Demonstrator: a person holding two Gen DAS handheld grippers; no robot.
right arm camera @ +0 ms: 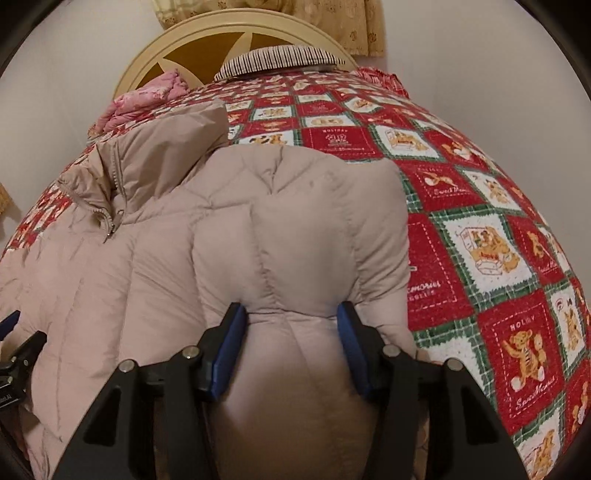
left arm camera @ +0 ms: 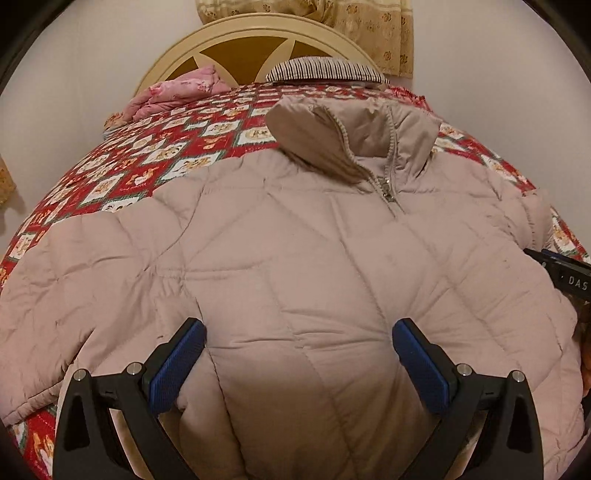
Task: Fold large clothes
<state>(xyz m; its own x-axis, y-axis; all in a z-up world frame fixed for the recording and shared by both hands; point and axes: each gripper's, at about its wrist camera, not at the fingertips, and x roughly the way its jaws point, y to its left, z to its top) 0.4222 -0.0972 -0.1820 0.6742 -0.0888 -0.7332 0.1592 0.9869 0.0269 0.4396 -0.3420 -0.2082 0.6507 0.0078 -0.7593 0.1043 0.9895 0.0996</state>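
Note:
A beige quilted puffer jacket [left arm camera: 295, 258] lies front up on the bed, collar and zipper toward the headboard. My left gripper [left arm camera: 299, 332] hovers open over the jacket's lower body, its blue pads [left arm camera: 177, 365] wide apart on either side of the fabric. In the right wrist view the jacket's right sleeve [right arm camera: 295, 229] is folded over the body. My right gripper [right arm camera: 291, 314] is closed on that puffy sleeve, the blue pads [right arm camera: 229, 350] squeezing it from both sides. The right gripper also shows at the right edge of the left wrist view [left arm camera: 569, 277].
The bed has a red, green and white teddy-bear quilt [right arm camera: 480, 240]. A striped pillow [left arm camera: 325, 70] and a pink blanket [left arm camera: 177, 92] lie by the cream headboard [left arm camera: 236, 40]. White walls surround the bed; a patterned curtain [left arm camera: 369, 22] hangs behind.

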